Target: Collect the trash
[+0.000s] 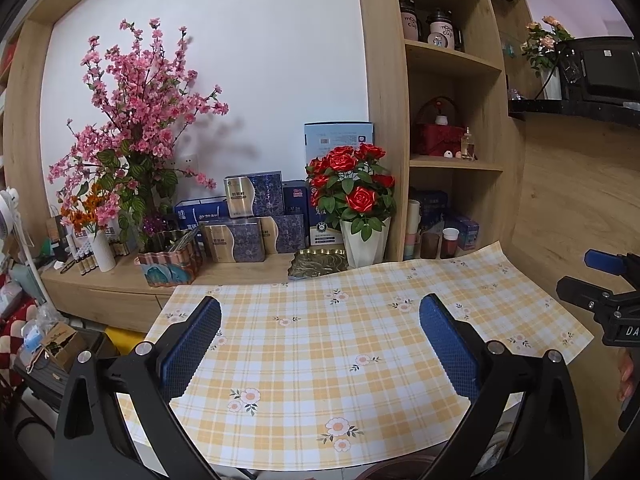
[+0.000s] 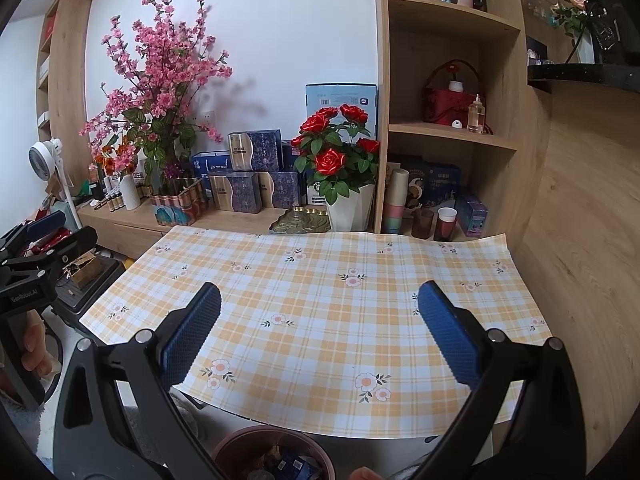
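A yellow plaid tablecloth with flower prints [image 1: 320,344] [image 2: 328,312] covers the table; no loose trash shows on it. My left gripper [image 1: 320,322] hovers open over the cloth, blue pads wide apart, nothing between them. My right gripper [image 2: 320,308] is likewise open and empty above the cloth. A brown round bin [image 2: 272,454] sits below the table's near edge in the right wrist view, with wrappers and scraps inside. The right gripper also shows at the right edge of the left wrist view [image 1: 604,280], and the left gripper at the left edge of the right wrist view [image 2: 36,248].
Behind the table runs a wooden ledge with a white pot of red roses [image 1: 352,196] [image 2: 340,160], a green leaf-shaped tray [image 1: 318,264] [image 2: 300,220], blue boxes [image 1: 248,220] and a pink blossom plant [image 1: 136,120]. Shelves with cups [image 2: 444,224] stand right. A white fan [image 2: 44,156] stands left.
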{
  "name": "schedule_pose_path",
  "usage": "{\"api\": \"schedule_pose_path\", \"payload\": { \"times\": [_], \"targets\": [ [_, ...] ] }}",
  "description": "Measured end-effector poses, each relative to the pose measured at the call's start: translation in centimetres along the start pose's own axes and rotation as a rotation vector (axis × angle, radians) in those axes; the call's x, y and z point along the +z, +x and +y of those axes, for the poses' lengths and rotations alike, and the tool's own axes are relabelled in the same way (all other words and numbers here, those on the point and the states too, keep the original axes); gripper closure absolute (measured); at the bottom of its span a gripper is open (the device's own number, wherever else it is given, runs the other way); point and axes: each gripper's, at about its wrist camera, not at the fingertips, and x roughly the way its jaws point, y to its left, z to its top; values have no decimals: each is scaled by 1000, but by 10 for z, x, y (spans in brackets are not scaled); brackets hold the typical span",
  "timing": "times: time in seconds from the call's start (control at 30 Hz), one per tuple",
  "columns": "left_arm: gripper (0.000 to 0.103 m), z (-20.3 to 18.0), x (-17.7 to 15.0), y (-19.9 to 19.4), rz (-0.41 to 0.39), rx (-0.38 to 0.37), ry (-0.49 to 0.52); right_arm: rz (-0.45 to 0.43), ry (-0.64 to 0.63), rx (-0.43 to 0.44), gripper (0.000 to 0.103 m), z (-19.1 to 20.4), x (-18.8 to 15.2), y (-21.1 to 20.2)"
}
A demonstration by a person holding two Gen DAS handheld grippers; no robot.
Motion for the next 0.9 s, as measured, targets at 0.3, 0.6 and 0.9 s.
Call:
{"api": "schedule_pose_path", "payload": {
  "times": [0.3,0.6,0.9],
  "targets": [
    [6,1,0,1,7,1,-12,1,-7,-3,6,1,1,-1],
    [6,0,-1,0,2,8,-4,1,-5,-3,6,1,0,-1],
    [6,4,-3,4,22,39,-13,9,-16,-1,6,4,-2,0]
  ]
}}
